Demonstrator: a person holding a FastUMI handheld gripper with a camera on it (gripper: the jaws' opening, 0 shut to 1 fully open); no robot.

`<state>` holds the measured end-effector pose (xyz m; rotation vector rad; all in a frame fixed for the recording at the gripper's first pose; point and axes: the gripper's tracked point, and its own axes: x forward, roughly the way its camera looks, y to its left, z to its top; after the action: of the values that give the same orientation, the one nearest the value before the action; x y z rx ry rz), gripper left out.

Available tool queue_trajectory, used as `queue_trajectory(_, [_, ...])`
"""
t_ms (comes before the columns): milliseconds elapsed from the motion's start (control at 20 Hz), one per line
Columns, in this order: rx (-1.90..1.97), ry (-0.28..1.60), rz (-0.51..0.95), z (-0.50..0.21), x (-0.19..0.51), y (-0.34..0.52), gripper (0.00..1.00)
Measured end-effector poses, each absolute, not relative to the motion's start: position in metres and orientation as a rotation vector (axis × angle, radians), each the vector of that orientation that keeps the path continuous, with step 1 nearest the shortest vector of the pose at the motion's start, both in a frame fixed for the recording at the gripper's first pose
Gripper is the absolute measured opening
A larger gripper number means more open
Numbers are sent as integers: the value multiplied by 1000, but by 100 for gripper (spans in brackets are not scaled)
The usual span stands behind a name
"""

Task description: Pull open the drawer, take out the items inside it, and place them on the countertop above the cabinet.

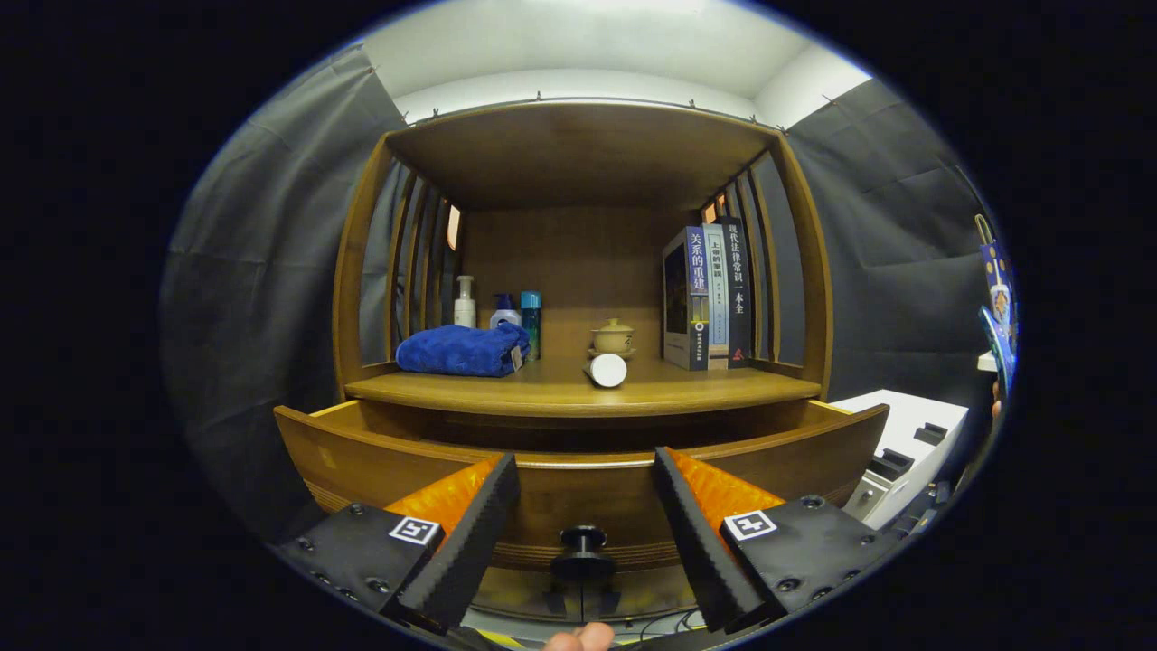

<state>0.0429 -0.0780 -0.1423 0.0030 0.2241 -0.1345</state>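
Wooden cabinet's countertop (578, 391) already carries a white cylinder (606, 370); drawer (578, 479) below is pulled open. Gripper (586, 470) spread wide, empty, knob (583, 541) between fingers. I'd lift clear of the front panel before reaching inside.

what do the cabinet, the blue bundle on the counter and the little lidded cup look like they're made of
Cabinet: looks like wood with a smooth brown satin finish; grain lines show. Blue bundle: soft cloth, likely a plush towel, given its folds and matte nap. Lidded cup: probably glazed ceramic, pale with a slight sheen. The gripper is open, with the drawer knob between its fingers.
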Motion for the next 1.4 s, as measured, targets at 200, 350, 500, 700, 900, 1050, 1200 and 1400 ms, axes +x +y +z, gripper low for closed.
queue_trajectory(200, [-12,250,-133,-151,67,-81,98])
queue_trajectory(350, [-56,256,-131,-153,87,-83,98])
queue_trajectory(500, [-56,267,-127,-157,106,-83,98])
queue_trajectory(700, [-39,276,-135,-162,110,-87,98])
queue_trajectory(900, [-17,278,-139,-165,113,-91,98])
queue_trajectory(1050, [-19,275,-126,-164,112,-89,98])
queue_trajectory(1200, [-15,241,-130,-141,95,-89,98])
queue_trajectory(1400, [-14,193,-164,-100,68,-101,98])
